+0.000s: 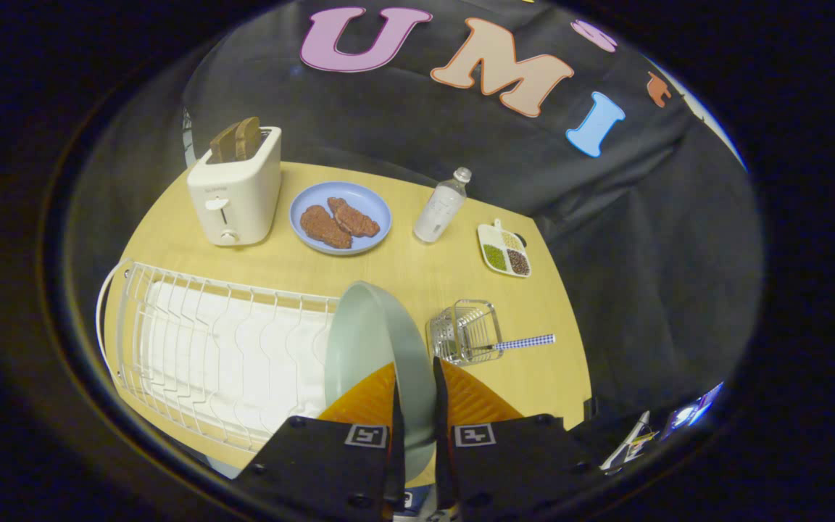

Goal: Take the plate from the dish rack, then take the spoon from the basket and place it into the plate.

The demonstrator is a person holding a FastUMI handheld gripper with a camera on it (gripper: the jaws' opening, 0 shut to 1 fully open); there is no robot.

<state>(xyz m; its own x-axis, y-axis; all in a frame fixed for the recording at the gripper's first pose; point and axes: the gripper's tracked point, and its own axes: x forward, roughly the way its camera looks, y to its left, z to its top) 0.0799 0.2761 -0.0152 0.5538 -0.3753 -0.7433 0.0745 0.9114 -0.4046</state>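
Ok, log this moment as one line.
stage: plate grasped | gripper: shut on plate, held on edge at dish rack end | spoon: in basket, beyond fingers

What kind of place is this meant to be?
Probably a mock kitchen set up in a booth: a wooden table holds a toaster, a dish rack and a plate of food. The gripper holds a pale green plate.

Plate (374, 341) between dish rack (222, 348) and basket (467, 331), spoon (522, 342) in basket.
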